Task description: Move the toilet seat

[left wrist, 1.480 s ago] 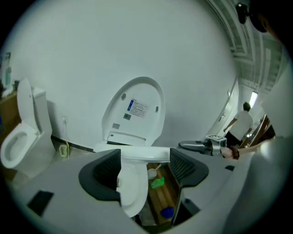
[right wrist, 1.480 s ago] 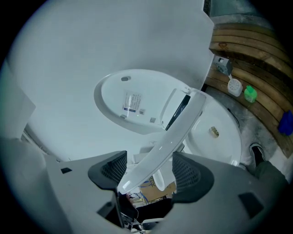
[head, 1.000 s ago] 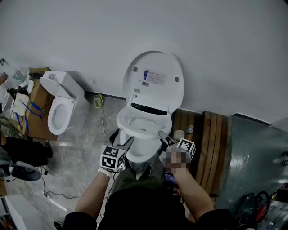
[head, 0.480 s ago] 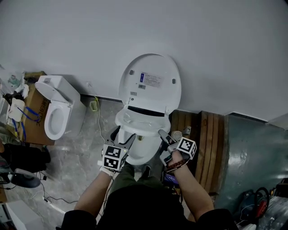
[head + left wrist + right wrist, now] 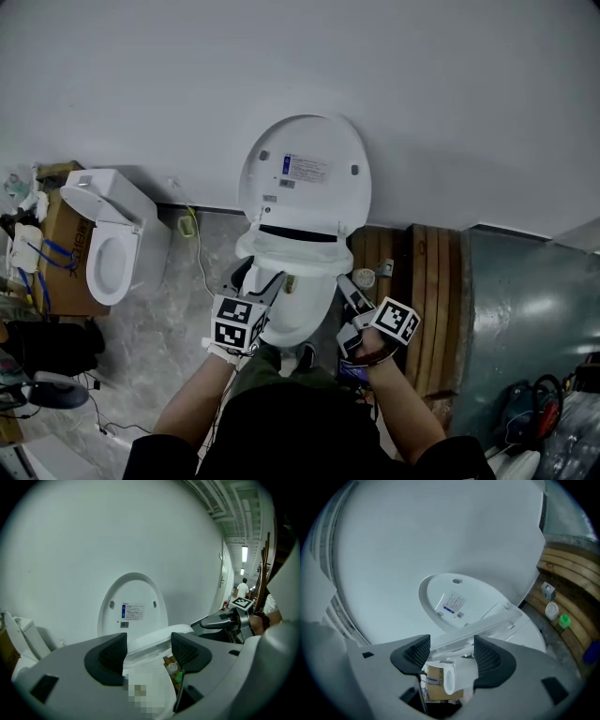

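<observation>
Head view: looking steeply down at a person's arms point(image 5: 192, 412), each hand holding a gripper in front of a white toilet point(image 5: 292, 317).
Left gripper point(image 5: 262, 279): at the toilet's front left. Jaws stand apart and have just been closing a little. The seat's front edge shows in the gap, and the pads do not press on it.
Right gripper point(image 5: 345, 284): at the toilet's front right, jaws released and apart. The seat's edge shows in the gap beyond them, not clamped.
Seat point(image 5: 286, 253): on the toilet, between both grippers and the lid. In the right gripper view it looks lifted partway at a slant point(image 5: 487, 630). Whether either gripper touches it cannot be told.
Lid point(image 5: 305, 173): upright at the back of the toilet, leaning on the wall, with a printed label point(image 5: 305, 169) on its inner face.
Boards point(image 5: 427, 300): wooden, on the floor just right of the toilet, with a small white cup point(image 5: 364, 278) on them.
Second toilet point(image 5: 108, 248): well left of the toilet, its lid also up.
Box point(image 5: 54, 246): brown cardboard, just left of that second toilet.
Wall point(image 5: 422, 94): plain white, behind the toilet.
</observation>
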Motion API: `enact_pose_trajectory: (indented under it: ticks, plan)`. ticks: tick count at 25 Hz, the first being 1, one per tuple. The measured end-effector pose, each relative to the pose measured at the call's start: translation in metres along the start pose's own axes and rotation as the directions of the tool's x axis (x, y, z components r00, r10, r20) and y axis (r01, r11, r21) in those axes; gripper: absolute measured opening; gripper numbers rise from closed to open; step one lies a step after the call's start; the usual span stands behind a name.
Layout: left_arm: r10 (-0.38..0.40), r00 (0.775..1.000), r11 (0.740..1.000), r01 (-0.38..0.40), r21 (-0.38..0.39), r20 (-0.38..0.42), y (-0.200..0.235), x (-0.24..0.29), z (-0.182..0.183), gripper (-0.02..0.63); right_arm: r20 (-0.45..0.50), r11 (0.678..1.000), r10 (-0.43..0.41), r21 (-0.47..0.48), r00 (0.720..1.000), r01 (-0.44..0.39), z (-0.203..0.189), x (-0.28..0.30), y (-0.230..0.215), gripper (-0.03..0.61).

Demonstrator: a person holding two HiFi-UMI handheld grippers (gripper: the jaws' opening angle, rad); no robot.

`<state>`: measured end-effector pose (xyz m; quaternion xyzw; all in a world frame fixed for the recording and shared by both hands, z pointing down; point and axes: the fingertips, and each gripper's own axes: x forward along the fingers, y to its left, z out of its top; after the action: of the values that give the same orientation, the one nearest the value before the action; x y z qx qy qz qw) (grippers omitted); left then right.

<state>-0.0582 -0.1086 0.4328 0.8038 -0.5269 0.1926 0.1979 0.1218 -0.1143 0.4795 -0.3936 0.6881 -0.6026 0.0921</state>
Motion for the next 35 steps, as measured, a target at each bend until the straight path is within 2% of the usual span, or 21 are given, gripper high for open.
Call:
enact_pose_trajectory:
  ticks: [3, 6, 8, 12, 15, 17, 22, 25, 28, 31, 35]
  plan:
    - [-0.014, 1.000, 1.000, 0.014, -0.009, 0.004, 0.004, 0.004, 0.008, 0.307, 0.045, 0.983, -0.043, -0.174, 0.998, 0.050, 0.007, -0.008, 0.013, 0.313]
    - [-0.025, 1.000, 1.000, 0.025, -0.012, 0.000, 0.006, 0.008, 0.016, 0.307, 0.050, 0.930, -0.051, -0.362, 0.997, 0.065, 0.008, -0.007, 0.032, 0.313]
    - [-0.034, 0.999, 0.999, 0.034, -0.014, -0.002, 0.006, 0.011, 0.020, 0.307, 0.049, 0.868, -0.046, -0.493, 0.998, 0.064, 0.006, -0.003, 0.050, 0.313]
    - [-0.055, 0.998, 0.998, 0.055, -0.027, 0.005, 0.011, 0.017, 0.029, 0.307, 0.052, 0.717, -0.051, -0.693, 0.997, 0.073, -0.003, 0.010, 0.079, 0.313]
    - [-0.073, 0.997, 0.996, 0.074, -0.047, 0.010, 0.013, 0.022, 0.035, 0.307, 0.063, 0.623, -0.076, -0.776, 0.995, 0.097, -0.004, 0.022, 0.091, 0.313]
    - [-0.087, 0.996, 0.995, 0.088, -0.054, 0.012, 0.013, 0.025, 0.037, 0.307, 0.075, 0.583, -0.084, -0.805, 0.994, 0.110, -0.002, 0.028, 0.098, 0.310]
    - [-0.112, 0.994, 0.992, 0.112, -0.051, 0.012, 0.014, 0.032, 0.044, 0.307, 0.127, 0.523, -0.088, -0.838, 0.988, 0.154, 0.007, 0.044, 0.110, 0.296]
    - [-0.124, 0.992, 0.991, 0.125, -0.052, 0.013, 0.017, 0.036, 0.051, 0.307, 0.155, 0.493, -0.080, -0.852, 0.985, 0.174, 0.010, 0.051, 0.118, 0.203]
    - [-0.139, 0.990, 0.989, 0.140, -0.056, 0.018, 0.022, 0.041, 0.059, 0.307, 0.161, 0.466, -0.090, -0.866, 0.983, 0.184, 0.011, 0.061, 0.122, 0.189]
    - [-0.153, 0.988, 0.987, 0.154, -0.053, 0.021, 0.026, 0.047, 0.065, 0.307, 0.176, 0.453, -0.112, -0.867, 0.978, 0.208, 0.017, 0.071, 0.120, 0.190]
    - [-0.166, 0.986, 0.985, 0.167, -0.049, 0.026, 0.032, 0.052, 0.072, 0.307, 0.180, 0.457, -0.126, -0.862, 0.976, 0.218, 0.022, 0.081, 0.120, 0.189]
